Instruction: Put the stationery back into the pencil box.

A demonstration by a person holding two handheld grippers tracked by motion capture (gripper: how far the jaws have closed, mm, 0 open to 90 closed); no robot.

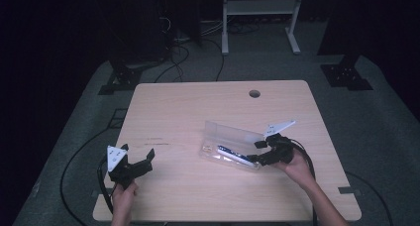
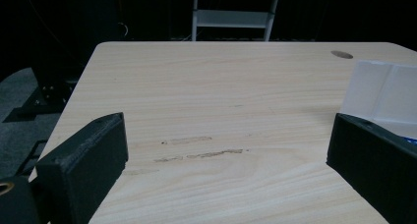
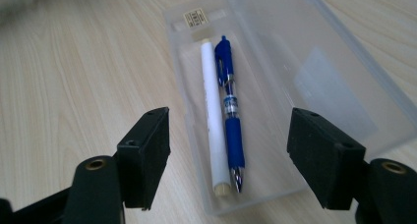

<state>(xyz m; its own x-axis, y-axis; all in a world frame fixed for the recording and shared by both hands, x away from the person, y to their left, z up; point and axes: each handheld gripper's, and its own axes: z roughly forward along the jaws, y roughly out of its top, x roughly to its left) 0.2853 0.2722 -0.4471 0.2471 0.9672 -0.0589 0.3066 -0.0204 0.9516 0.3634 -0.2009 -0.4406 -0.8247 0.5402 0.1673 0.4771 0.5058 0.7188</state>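
A clear plastic pencil case [image 1: 230, 146] lies open on the wooden table [image 1: 188, 112], its lid [image 1: 233, 133] tilted up at the back. Inside it lie a blue pen [image 3: 231, 116] and a white stick [image 3: 212, 113] side by side. My right gripper [image 1: 256, 151] stands open at the case's right end, its jaws either side of the case's near end in the right gripper view [image 3: 228, 160], nothing pressed between them. My left gripper [image 1: 138, 156] rests open near the table's front left, above bare wood [image 2: 221, 150]. The case's lid [image 2: 381, 94] shows at the right in the left gripper view.
A round cable hole [image 1: 254, 93] sits near the table's far edge. Faint scuff marks [image 2: 199, 155] cross the wood ahead of the left gripper. A white shelf frame [image 1: 260, 18] and black stands with cables occupy the floor beyond the table.
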